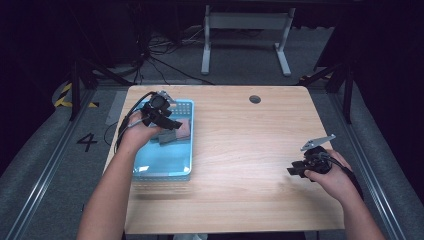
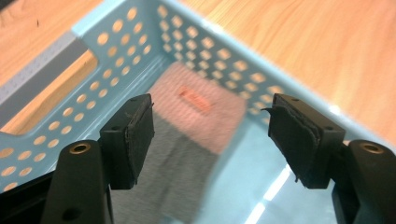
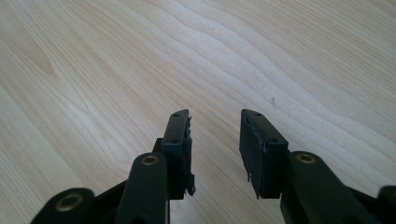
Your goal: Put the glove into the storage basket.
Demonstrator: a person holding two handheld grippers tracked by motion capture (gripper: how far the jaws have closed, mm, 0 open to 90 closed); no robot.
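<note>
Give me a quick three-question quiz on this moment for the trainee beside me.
1. True or false: the left gripper is clamped on the pink and grey cloth.
2. Where does the cloth lie? A) on the bare table B) inside the blue basket C) between the right gripper's jaws
3. What lies below the right gripper?

Key
1. False: its jaws stand open above the cloth, pads not touching it.
2. B, against the basket's perforated wall.
3. Bare wooden table; nothing is between its open jaws.
</note>
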